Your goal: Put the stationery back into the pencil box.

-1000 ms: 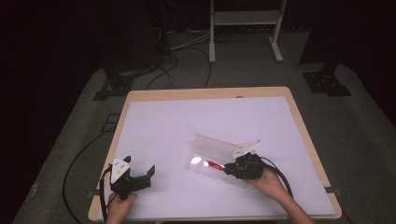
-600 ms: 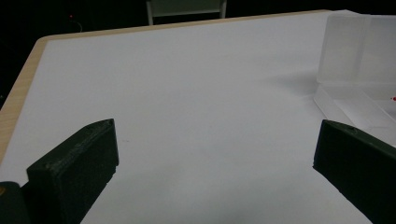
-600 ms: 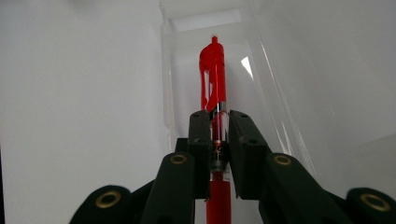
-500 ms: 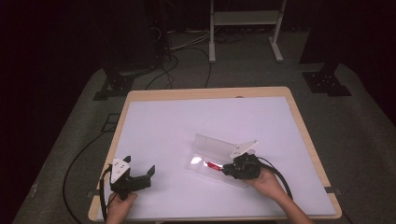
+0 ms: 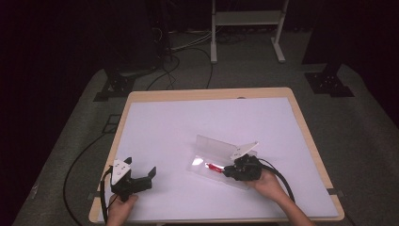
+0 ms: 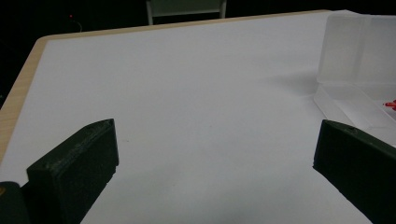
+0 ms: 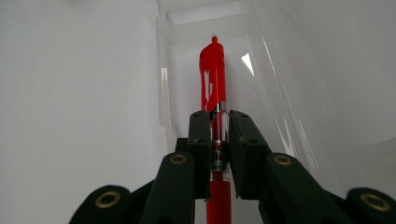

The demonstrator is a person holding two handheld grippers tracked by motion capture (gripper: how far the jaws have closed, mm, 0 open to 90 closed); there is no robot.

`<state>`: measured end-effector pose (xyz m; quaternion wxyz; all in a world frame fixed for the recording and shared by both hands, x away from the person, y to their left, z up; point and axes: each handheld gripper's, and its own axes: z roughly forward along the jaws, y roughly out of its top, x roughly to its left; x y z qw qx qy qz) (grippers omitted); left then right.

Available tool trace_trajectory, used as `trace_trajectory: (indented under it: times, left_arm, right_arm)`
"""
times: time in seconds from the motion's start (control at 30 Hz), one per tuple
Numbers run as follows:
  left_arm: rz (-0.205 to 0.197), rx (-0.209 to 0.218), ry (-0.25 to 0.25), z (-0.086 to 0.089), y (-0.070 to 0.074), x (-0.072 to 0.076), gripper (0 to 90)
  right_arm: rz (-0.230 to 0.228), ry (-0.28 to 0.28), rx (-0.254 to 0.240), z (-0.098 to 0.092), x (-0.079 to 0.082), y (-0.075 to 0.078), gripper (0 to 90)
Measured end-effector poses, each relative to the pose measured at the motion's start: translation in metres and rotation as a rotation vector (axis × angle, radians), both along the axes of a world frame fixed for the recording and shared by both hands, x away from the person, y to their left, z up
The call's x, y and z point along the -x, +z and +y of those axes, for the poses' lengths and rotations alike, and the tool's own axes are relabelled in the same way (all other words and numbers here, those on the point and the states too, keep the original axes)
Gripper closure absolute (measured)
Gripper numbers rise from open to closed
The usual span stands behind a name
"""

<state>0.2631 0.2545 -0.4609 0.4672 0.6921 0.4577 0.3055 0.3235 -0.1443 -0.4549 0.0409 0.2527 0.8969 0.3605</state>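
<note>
my right tongs [image 7: 215, 154] are clenched on a red pen [image 7: 213, 88], gripping its barrel with the clip end pointing away from me into the clear case [image 7: 275, 93]. the pen lies along the case's tray, low in it, though i can't tell whether it rests on the floor of the tray or hangs just above. from above, the right tongs [image 5: 225, 171] sit at the near end of the case [image 5: 219, 150], whose lid stands open and tilted back; the case is toward the bench's near right corner, inside the near edge. my left tongs [image 5: 143, 179] are released, jaws spread wide with nothing between them, resting near the bench's near left corner, well apart from the case. in the left gripper view the case [image 6: 359, 60] shows off to the side over the bare white bench [image 6: 187, 93].

what could go wrong, as i judge it: if i let go while the pen is tipped or riding on the tray wall, it could roll out onto the bench or sit crooked so the lid won't shut. the case is light and nothing holds it down, so pushing with the right tongs could shove it toward the near edge or knock the lid shut on the jaws. pulling back with the grip half eased could drag the pen out again.

count: one pen, one case, two tongs, one bench.
</note>
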Motion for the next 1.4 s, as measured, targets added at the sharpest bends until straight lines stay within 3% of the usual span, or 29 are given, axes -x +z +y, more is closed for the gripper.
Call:
trace_trajectory:
  times: [1.03, 1.4]
  left_arm:
    - [-0.004, -0.002, 0.007, -0.0005, 0.0000, 0.0011, 0.0]
    - [-0.002, 0.000, 0.006, 0.0000, 0.0000, 0.0004, 0.0]
  right_arm:
    - [0.030, 0.011, 0.017, 0.0025, -0.0017, -0.0078, 77.8]
    - [0.033, 0.001, -0.011, -0.0007, -0.0034, -0.0058, 73.6]
